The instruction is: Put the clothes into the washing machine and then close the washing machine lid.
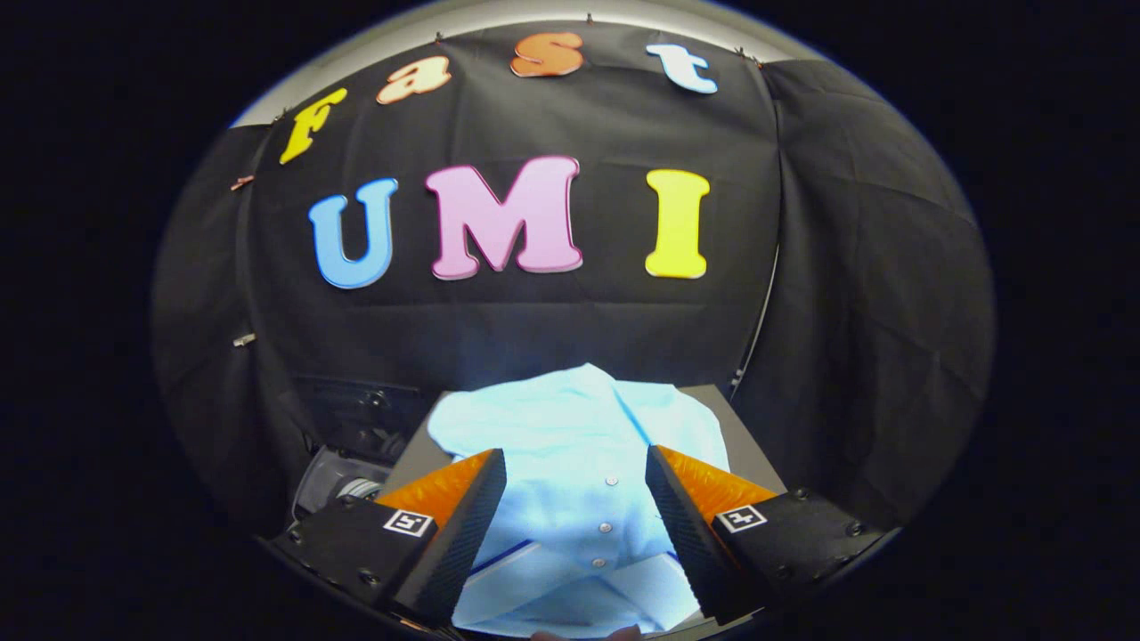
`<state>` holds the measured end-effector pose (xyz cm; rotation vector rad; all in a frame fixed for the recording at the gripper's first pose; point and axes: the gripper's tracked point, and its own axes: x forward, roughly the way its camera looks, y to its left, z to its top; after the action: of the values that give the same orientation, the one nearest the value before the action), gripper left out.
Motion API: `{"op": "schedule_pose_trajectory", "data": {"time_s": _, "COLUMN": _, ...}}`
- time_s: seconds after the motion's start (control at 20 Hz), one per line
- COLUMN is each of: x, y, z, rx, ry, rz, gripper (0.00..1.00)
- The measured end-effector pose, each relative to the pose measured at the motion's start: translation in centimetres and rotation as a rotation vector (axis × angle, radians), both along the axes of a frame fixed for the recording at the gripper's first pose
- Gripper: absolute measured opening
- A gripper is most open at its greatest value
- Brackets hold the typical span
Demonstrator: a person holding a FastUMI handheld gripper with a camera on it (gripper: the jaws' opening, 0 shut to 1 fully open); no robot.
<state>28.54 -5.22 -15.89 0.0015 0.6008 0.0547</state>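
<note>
Between the spread, open fingers (576, 467) lies one light blue button-up shirt (570, 445), three buttons (605, 527) visible, untouched on a grey worktop (744, 445); beside the worktop's left edge, one partly hidden machine (343, 485).

Gripper poised over a folded shirt

The gripper (576, 472) hangs with fingers spread wide above a light blue buttoned shirt (570, 427) lying folded on a grey table (753, 454). The shirt reaches the table's far edge. Neither finger touches it.
</note>
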Motion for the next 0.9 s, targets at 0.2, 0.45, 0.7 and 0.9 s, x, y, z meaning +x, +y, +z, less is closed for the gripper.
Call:
{"op": "schedule_pose_trajectory", "data": {"time_s": 0.2, "x": 3.9, "y": -0.7, "z": -5.5, "rx": -0.007, "ry": 0.14, "rz": 0.002, "gripper": 0.99}}
{"op": "schedule_pose_trajectory", "data": {"time_s": 0.45, "x": 4.3, "y": -0.4, "z": -8.0, "rx": -0.029, "ry": 0.209, "rz": 0.035, "gripper": 0.91}}
{"op": "schedule_pose_trajectory", "data": {"time_s": 0.7, "x": 4.5, "y": 0.3, "z": -7.3, "rx": 0.179, "ry": 0.21, "rz": 0.007, "gripper": 0.25}}
{"op": "schedule_pose_trajectory", "data": {"time_s": 0.9, "x": 4.9, "y": -0.8, "z": -4.5, "rx": 0.234, "ry": 0.158, "rz": -0.086, "gripper": 0.1}}
